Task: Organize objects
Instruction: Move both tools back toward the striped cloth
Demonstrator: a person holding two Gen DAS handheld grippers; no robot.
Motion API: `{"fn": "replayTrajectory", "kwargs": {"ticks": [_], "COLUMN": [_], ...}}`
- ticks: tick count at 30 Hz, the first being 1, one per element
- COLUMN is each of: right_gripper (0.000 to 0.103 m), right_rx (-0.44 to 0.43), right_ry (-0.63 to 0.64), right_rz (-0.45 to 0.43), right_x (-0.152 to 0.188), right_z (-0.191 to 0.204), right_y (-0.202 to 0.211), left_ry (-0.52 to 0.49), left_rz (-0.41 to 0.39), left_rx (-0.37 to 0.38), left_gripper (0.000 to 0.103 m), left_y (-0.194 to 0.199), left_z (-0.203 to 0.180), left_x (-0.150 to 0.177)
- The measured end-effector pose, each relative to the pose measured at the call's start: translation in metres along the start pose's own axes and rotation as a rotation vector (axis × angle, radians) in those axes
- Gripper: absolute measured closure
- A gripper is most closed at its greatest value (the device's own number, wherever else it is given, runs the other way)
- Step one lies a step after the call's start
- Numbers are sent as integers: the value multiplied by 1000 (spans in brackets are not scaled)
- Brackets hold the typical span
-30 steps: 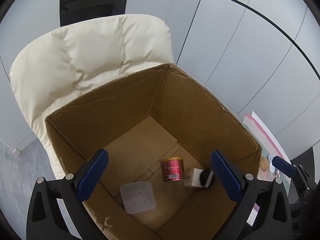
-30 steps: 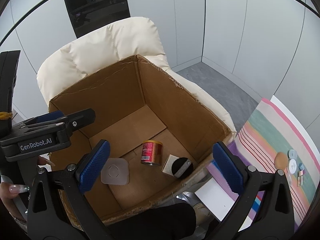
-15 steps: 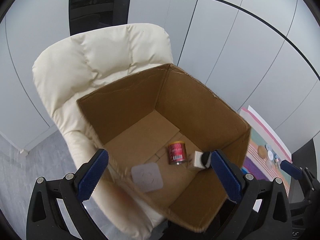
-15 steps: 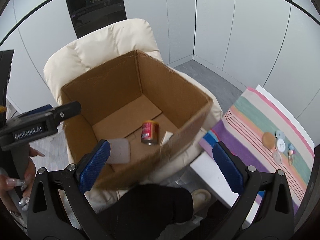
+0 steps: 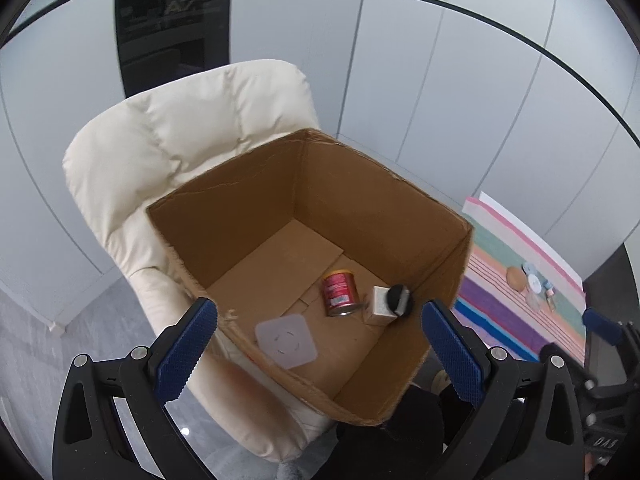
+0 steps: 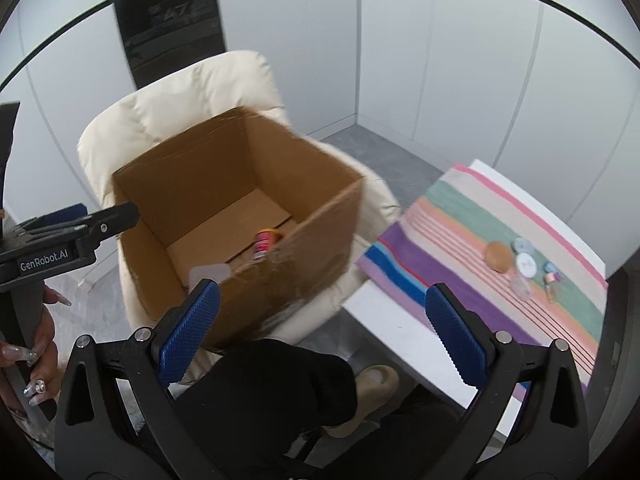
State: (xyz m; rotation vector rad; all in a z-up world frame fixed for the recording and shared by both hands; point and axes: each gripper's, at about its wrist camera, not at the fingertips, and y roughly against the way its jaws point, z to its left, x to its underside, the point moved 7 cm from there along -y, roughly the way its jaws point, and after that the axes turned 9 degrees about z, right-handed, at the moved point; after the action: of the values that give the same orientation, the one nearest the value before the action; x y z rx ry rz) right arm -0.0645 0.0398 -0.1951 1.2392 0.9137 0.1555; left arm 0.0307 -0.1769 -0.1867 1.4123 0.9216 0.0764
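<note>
Cardboard box (image 5: 256, 216) at frame centre holds a red can (image 5: 340, 294), rigid and light by appearance, best gripped across its cylindrical wall, while left hand-held gripper (image 5: 318, 346) and right hand-held gripper (image 6: 320, 334) both stand apart, empty.

Even, bright light; fisheye-warped edges

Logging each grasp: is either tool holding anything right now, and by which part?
Nothing is held. The left tool and the right tool are both open and empty.
</note>
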Motion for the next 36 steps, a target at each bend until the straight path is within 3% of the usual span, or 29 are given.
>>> {"fn": "replayTrajectory", "kwargs": {"ticks": [11, 25, 36], "right_gripper": [0, 0, 0], "right_rx": [87, 236, 298], "right_ry": [-219, -497, -646], "right_rz": [-31, -15, 20], "right_x": [32, 123, 179], "right_z": [-99, -233, -316], "right_y": [31, 74, 74], "left_ry": [-196, -426, -539], "left_rz": [35, 94, 158], "left_rx": [88, 225, 266], "left_gripper": [0, 0, 0], "left_y": [-10, -29, -62], "left_z": [-102, -249, -337], "left_x": [17, 46, 67]}}
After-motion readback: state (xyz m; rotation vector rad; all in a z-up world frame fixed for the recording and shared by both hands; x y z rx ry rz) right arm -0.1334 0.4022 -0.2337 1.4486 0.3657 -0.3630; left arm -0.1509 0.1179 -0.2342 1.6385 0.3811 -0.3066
